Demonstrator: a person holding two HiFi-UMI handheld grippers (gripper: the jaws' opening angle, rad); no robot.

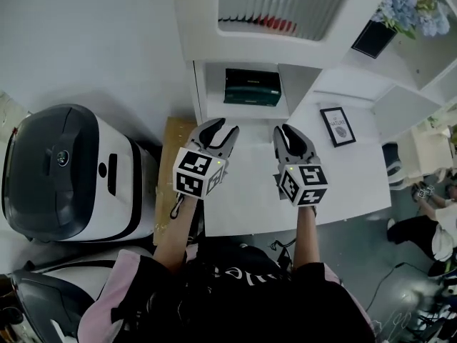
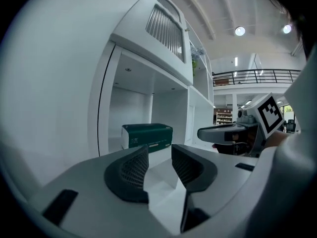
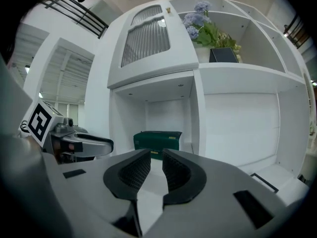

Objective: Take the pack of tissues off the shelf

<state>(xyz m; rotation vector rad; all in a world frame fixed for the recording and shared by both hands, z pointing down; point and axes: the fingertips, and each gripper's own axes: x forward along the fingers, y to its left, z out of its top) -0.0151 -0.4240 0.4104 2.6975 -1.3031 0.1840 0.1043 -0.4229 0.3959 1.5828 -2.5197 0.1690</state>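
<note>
Holds the left gripper (image 1: pixel 223 128) roughly level before the shelf, jaws spread with nothing between them. Holds the right gripper (image 1: pixel 285 130) alongside, just to the right, jaws pressed together and likewise empty. Points both toward the open compartment of the shelf (image 1: pixel 296 84), short of its mouth. Touches nothing so far.

Finds the pack of tissues (image 1: pixel 251 86) untouched: dark green, lying flat on the compartment floor toward the back, well apart from both sets of jaws. Looks like the approach only, with nearly all of the task left: reaching in, closing on the pack, drawing it out clear of the shelf.

Shows little in the way. Finds the compartment bare apart from the pack, and seemingly wide enough for one gripper; may be tight for two abreast. Calls for care under the louvred cabinet door (image 1: pixel 278 6) overhanging above. Has, off to the right, a framed picture (image 1: pixel 337 126) lying on the white desk (image 1: pixel 350 191) and blue flowers (image 1: pixel 410 6) on a higher shelf; to the left, a bulky white and dark grey machine (image 1: pixel 64 170). None of these on the line of reach.
</note>
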